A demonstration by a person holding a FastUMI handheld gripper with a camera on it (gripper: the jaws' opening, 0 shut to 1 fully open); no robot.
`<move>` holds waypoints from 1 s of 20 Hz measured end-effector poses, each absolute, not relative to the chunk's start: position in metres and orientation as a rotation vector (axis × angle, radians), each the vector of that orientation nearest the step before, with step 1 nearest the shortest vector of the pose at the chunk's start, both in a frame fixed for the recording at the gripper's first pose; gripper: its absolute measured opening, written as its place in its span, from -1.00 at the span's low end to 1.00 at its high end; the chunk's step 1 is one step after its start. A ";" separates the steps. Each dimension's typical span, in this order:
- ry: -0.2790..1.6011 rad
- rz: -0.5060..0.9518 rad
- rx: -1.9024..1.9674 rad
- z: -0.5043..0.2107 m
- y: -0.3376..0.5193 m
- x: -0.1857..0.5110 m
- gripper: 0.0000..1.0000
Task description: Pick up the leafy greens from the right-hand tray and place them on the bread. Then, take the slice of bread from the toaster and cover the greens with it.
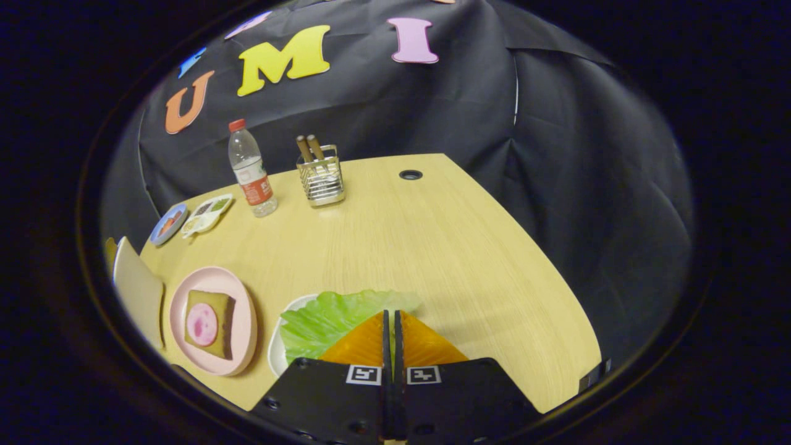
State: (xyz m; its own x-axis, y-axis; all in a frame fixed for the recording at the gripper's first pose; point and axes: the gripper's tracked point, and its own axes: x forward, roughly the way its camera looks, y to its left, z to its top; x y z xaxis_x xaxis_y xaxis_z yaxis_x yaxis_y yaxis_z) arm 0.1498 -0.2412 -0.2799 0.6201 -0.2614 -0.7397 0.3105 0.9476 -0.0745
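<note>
While claw (390, 316) clenched over leafy greens (327, 318) in white tray (275, 352), bread (210, 324) on pink plate (244, 346)

The gripper (390, 321) fingers cover the leafy greens' (327, 316) near part and most of the white tray (276, 346). At nine o'clock, the toaster (137, 290) is cut off.

A crinkled green lettuce leaf (337, 315) lay on a white tray (276, 346); left of it, bread (210, 324) lay flat on a pink plate (241, 303).

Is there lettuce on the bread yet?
No: the bread carries a pink slice alone, and the lettuce lies by the shut gripper.
</note>
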 end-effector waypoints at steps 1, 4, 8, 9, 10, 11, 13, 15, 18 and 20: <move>0.822 -0.325 0.059 -0.273 -0.237 0.149 -0.99; 0.766 -0.323 0.027 -0.254 -0.230 0.151 -0.99; 0.788 -0.355 0.040 -0.262 -0.243 0.153 -0.61; 0.782 -0.354 0.050 -0.265 -0.244 0.151 -0.24; 0.772 -0.349 0.065 -0.265 -0.246 0.157 0.14; 0.765 -0.341 0.078 -0.267 -0.245 0.156 0.52; 0.787 -0.339 0.078 -0.274 -0.246 0.158 0.90; 0.823 -0.336 0.081 -0.286 -0.246 0.160 0.90; 0.905 -0.360 0.080 -0.312 -0.253 0.154 0.90; 0.961 -0.357 0.102 -0.328 -0.254 0.152 0.87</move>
